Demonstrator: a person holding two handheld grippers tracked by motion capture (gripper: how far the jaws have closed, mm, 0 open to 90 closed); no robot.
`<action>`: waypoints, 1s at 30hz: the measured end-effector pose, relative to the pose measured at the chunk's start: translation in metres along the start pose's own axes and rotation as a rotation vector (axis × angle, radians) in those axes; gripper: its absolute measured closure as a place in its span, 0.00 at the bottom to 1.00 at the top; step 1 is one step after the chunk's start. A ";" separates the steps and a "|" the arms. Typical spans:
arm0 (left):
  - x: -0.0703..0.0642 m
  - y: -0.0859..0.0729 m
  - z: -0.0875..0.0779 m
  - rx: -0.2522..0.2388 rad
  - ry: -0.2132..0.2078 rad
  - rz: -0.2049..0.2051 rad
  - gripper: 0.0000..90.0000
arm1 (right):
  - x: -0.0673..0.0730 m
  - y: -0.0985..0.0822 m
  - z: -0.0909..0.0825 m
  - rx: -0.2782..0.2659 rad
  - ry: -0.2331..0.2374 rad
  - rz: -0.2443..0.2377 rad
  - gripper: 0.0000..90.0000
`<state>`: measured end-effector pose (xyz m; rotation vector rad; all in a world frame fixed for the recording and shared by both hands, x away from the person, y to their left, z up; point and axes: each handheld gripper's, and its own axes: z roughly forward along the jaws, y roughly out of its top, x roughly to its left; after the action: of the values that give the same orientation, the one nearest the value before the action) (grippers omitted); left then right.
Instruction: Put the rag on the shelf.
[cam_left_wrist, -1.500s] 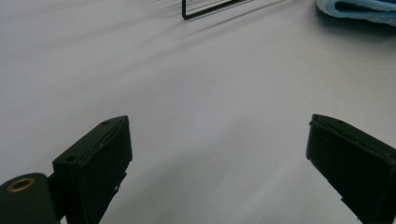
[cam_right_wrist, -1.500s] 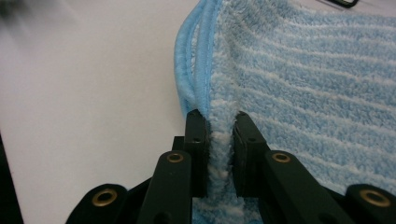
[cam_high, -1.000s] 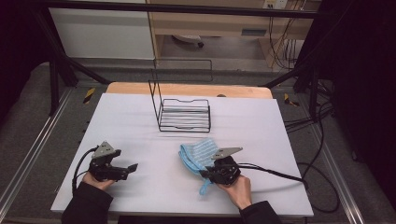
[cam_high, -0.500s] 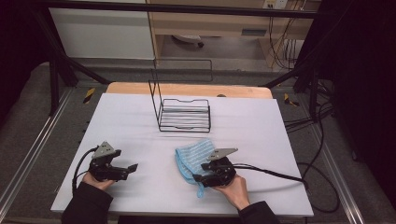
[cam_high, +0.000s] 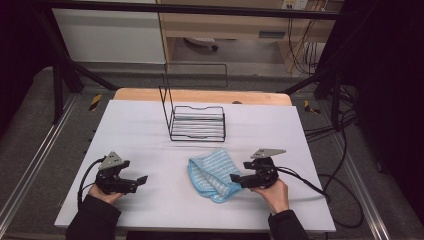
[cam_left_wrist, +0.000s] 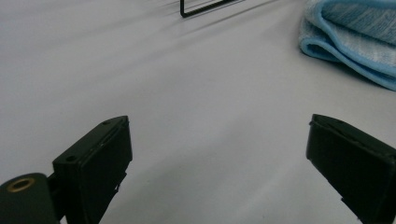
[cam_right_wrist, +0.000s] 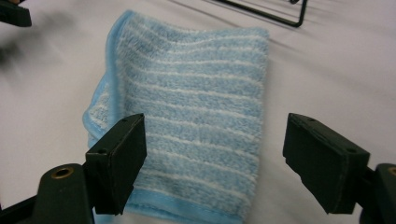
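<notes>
folded blue towel (cam_high: 212, 173) lies mid-table, rack (cam_high: 196, 122) at its 12 o'clock. right gripper (cam_right_wrist: 212, 158) at the towel's 3 o'clock, fingers apart, holding nothing. left gripper (cam_left_wrist: 219, 165) at 9, fingers apart, empty. likely a pre-grasp step; next, close on the towel's near edge.

I'm looking at a light blue towel (cam_high: 213, 174), its face striped with thin white lines and its hem a solid, slightly deeper blue. It lies on a plain white tabletop (cam_high: 150, 135), whose far edge shows a strip of pale wood. The wire rack (cam_high: 197, 122) behind it is black all over. Both of my tools are black: the left gripper (cam_high: 142, 179) and the right gripper (cam_high: 234, 178) each carry a grey plate on top, and a brass-coloured ring shows by the jaws. My sleeves are dark.
</notes>
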<state>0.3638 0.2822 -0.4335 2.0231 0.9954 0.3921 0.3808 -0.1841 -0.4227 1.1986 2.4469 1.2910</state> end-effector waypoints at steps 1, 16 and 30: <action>0.000 0.000 0.000 0.001 0.000 0.000 0.08 | -0.002 0.000 -0.002 -0.008 -0.001 0.002 0.24; -0.001 0.000 0.001 0.002 -0.001 -0.002 0.08 | -0.010 -0.016 0.008 0.073 -0.043 -0.065 0.55; -0.002 0.000 0.001 0.008 -0.002 0.003 0.08 | -0.005 -0.020 0.010 0.102 0.036 -0.045 0.92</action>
<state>0.3631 0.2804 -0.4339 2.0324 0.9938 0.3881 0.3768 -0.1875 -0.4451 1.1460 2.5783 1.1987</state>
